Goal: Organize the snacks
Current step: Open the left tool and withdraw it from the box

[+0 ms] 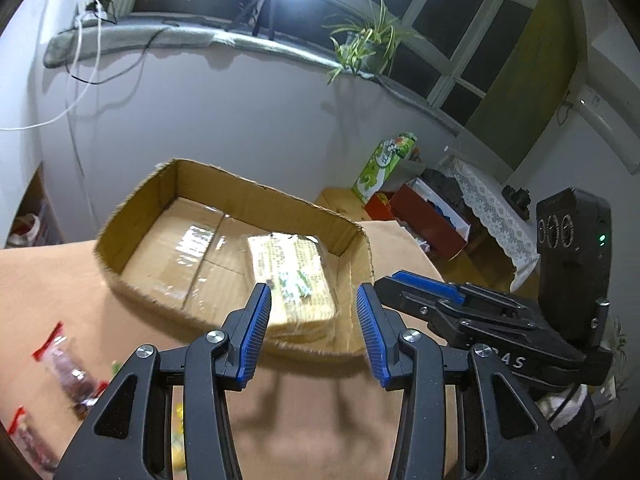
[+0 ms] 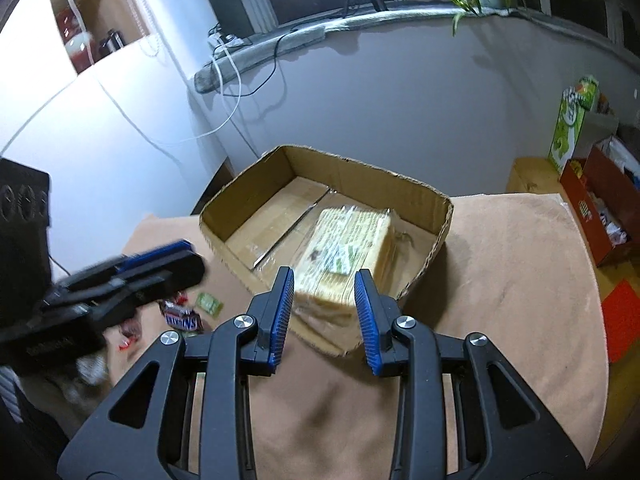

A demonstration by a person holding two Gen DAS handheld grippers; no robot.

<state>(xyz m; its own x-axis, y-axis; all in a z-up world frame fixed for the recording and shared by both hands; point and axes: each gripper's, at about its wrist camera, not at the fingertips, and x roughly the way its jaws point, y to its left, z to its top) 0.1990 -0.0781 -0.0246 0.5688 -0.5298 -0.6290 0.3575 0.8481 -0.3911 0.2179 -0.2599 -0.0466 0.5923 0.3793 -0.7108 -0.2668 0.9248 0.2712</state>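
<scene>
A shallow cardboard box (image 1: 132, 204) (image 2: 360, 176) stands on the tan-covered table (image 1: 320, 408). Inside it, at the near right corner, lies a pale yellow wrapped snack pack (image 1: 292, 268) (image 2: 348, 236). My left gripper (image 1: 312, 292) hovers open just in front of the box's near wall, nothing between its blue pads. My right gripper (image 2: 323, 276) is likewise open and empty, short of the same pack. Loose snacks lie on the table to the left: red-ended packets (image 1: 68, 372), a Snickers bar (image 2: 182, 318) and a small green packet (image 2: 210, 302). Each gripper shows at the edge of the other's view.
The table's right edge (image 2: 592, 280) drops to a floor with a red box (image 2: 600, 204) and a green carton (image 2: 570, 120). A wall with a windowsill, cables and a potted plant (image 1: 364, 48) stands behind the box. A shelf niche (image 2: 88, 20) sits far left.
</scene>
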